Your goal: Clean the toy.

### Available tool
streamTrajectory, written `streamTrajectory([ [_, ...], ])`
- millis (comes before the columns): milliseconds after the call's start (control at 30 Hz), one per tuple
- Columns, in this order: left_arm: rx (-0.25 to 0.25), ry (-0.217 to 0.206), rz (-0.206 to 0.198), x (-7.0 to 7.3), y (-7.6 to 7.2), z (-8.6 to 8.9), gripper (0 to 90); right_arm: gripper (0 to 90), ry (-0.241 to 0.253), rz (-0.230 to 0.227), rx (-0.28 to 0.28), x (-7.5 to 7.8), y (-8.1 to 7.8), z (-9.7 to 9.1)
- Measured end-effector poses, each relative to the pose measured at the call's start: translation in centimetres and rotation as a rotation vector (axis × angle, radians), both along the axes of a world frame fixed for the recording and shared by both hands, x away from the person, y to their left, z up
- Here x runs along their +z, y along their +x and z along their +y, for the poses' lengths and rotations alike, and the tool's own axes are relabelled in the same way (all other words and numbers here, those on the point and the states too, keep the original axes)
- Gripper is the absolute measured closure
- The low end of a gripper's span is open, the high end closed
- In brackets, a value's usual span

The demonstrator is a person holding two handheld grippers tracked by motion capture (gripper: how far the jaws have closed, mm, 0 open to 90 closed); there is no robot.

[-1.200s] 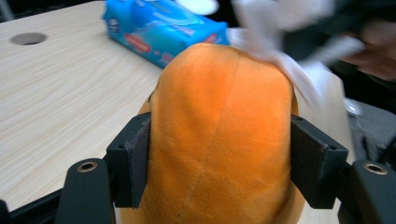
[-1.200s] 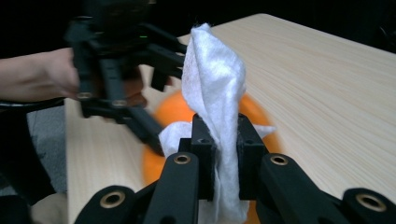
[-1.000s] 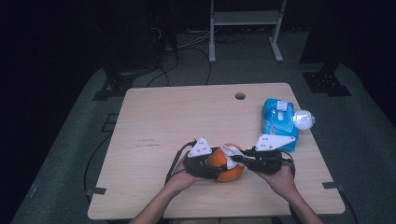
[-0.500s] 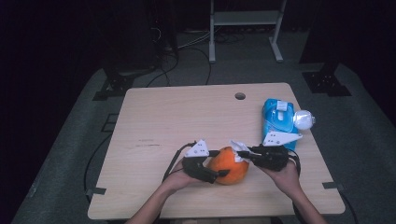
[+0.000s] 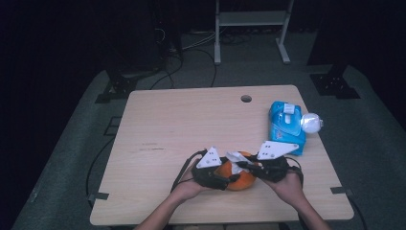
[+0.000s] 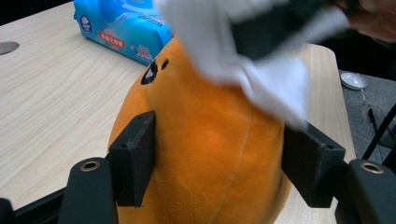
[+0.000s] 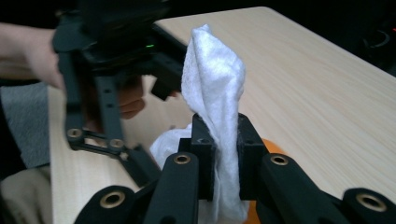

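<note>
Hand-held gripper work is split between our two hands here: our left hand-held gripper (image 5: 229,176) grasps the orange plush toy (image 6: 205,140), one black jaw against each flank, and its jaws have just been closing further on the soft body. Our right hand-held gripper (image 7: 223,154) is clenched on a white wipe (image 7: 215,88), which stands pinched between its jaws and trails down onto the toy.

We see the toy at the near edge of the worktop (image 5: 191,120), between both hands, with the wipe draped over its top. A blue pack of wipes (image 5: 286,125) lies well apart at the far right.

We judge the step to be wiping the plush toy while it is held steady. The next move calls for dragging the wipe across the orange surface with light pressure, keeping the left grip firm enough that the toy does not roll, and not letting the wipe slip from the right jaws.
</note>
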State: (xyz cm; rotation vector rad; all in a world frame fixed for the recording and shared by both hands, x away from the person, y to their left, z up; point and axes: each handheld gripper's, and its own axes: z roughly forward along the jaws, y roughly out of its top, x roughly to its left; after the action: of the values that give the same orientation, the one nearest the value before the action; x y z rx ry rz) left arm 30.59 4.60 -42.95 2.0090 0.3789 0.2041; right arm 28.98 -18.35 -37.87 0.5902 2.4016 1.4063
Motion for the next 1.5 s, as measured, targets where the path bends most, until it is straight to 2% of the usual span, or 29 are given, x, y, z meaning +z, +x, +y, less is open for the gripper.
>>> streamTrajectory([
  [100, -0.006, -0.009, 0.003, -0.1, 0.0, 0.0, 30.9, 80.7, 0.031, 0.04, -0.032, -0.3, 0.7, -1.5],
  [200, -0.018, -0.032, 0.034, -0.3, 0.3, -0.1, 18.1, 80.7, 0.053, 0.064, -0.042, -0.7, 1.0, -2.3],
  [233, -0.012, -0.036, 0.028, -0.4, 0.3, -0.2, 17.4, 80.7, 0.05, 0.062, -0.042, -0.7, 0.9, -2.3],
  [333, 0.003, -0.014, -0.006, -0.2, 0.2, -0.3, 26.7, 80.7, 0.043, 0.056, -0.033, -0.5, 0.6, -1.8],
  [433, 0.045, -0.017, 0.001, -0.1, 0.1, -0.5, 30.0, 80.7, 0.038, 0.05, 0.004, -0.4, 0.1, -0.6],
  [500, 0.051, -0.019, 0.009, -0.1, 0.1, -0.5, 29.9, 80.7, -0.001, 0.033, 0.049, -0.6, -0.6, 1.0],
  [567, 0.035, -0.01, 0.004, -0.2, 0.0, -0.5, 30.0, 80.7, -0.039, 0.01, 0.058, -0.6, -1.0, 1.9],
  [633, -0.005, -0.002, 0.004, -0.2, -0.1, -0.4, 30.7, 80.7, -0.022, 0.021, 0.051, -0.5, -0.7, 1.6],
  [667, -0.021, 0.008, -0.02, -0.3, -0.2, -0.4, 31.0, 80.7, -0.015, 0.023, 0.043, -0.5, -0.5, 1.3],
  [767, -0.075, 0.041, -0.072, -0.4, -0.8, -0.5, 31.9, 80.7, 0.02, 0.069, 0.014, -0.3, 0.4, -0.2],
  [900, -0.112, 0.057, -0.104, -0.5, -1.2, -0.5, 32.0, 80.6, 0.064, 0.15, 0.01, -0.6, 1.5, -2.0],
  [1000, -0.143, 0.061, -0.12, -0.5, -1.1, -0.3, 32.0, 80.6, 0.076, 0.175, 0.01, -0.7, 1.7, -2.3],
  [1100, -0.139, 0.061, -0.128, -0.6, -1.1, -0.2, 32.3, 80.6, 0.079, 0.18, 0.012, -0.7, 1.9, -2.6],
  [1133, -0.123, 0.061, -0.126, -0.5, -1.1, -0.2, 32.2, 80.6, 0.076, 0.178, 0.01, -0.7, 1.8, -2.6],
  [1200, -0.089, 0.043, -0.09, -0.5, -0.8, -0.1, 31.4, 80.6, 0.075, 0.167, 0.004, -0.7, 1.8, -2.8],
  [1300, -0.058, 0.0, -0.024, -0.6, -0.2, 0.2, 31.0, 80.6, 0.093, 0.176, -0.012, -0.8, 1.9, -3.0],
  [1367, -0.047, -0.013, 0.006, -0.7, 0.1, 0.4, 31.0, 80.6, 0.104, 0.182, -0.014, -0.9, 2.0, -3.1],
  [1500, -0.002, -0.033, 0.053, -0.6, 0.4, 0.3, 30.7, 80.6, 0.097, 0.146, -0.015, -0.7, 1.6, -2.6],
])
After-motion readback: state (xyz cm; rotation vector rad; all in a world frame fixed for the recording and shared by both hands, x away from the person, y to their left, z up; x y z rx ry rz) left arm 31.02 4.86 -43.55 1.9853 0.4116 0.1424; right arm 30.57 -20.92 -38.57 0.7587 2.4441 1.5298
